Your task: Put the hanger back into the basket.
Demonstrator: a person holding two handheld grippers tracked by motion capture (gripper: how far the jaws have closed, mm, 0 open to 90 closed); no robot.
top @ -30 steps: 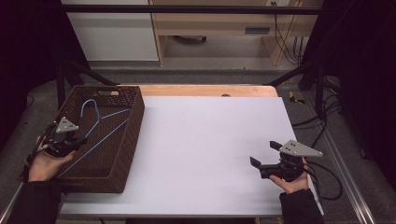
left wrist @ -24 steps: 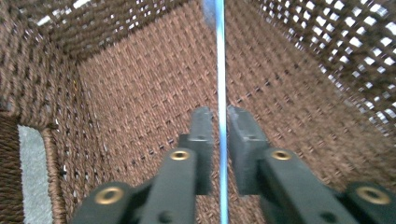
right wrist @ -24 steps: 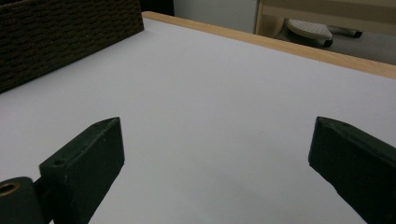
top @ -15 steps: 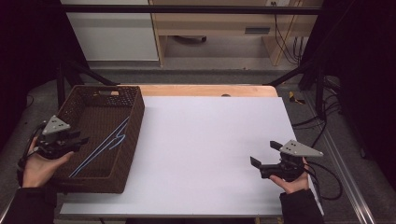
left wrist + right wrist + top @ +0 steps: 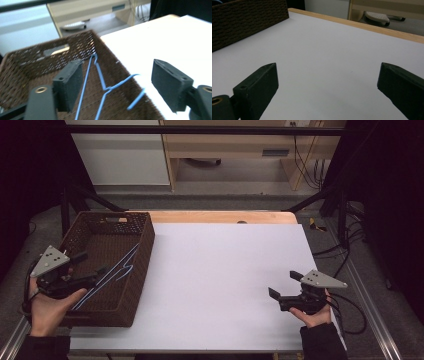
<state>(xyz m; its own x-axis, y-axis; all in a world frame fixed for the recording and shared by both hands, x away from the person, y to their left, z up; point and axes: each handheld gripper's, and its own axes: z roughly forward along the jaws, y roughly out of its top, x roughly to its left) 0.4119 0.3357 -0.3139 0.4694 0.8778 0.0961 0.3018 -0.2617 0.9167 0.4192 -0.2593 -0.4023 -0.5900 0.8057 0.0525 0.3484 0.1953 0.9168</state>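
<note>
A blue wire hanger (image 5: 117, 271) (image 5: 98, 82) lies inside a dark brown woven basket (image 5: 142, 251) (image 5: 30, 55) at the table's left side, its hook resting against the basket's right wall. My left gripper (image 5: 90, 268) (image 5: 120, 87) hovers over the basket's near left corner, open, with nothing between its jaws; the hanger lies below and beyond them. My right gripper (image 5: 283, 286) (image 5: 327, 87) rests near the table's front right, open and empty, pointing left across the white table top (image 5: 225, 265) (image 5: 317, 52).
The basket's side wall (image 5: 244, 20) shows far off in the right gripper view. A wooden strip (image 5: 220, 216) edges the table's far side. Beyond it stand a wooden bench (image 5: 235, 145) and cables (image 5: 305, 160). Black frame bars flank the table.
My left gripper has drawn back toward the basket's near left corner and let go of the hanger, which now lies lower in the basket. The right gripper has not moved.
</note>
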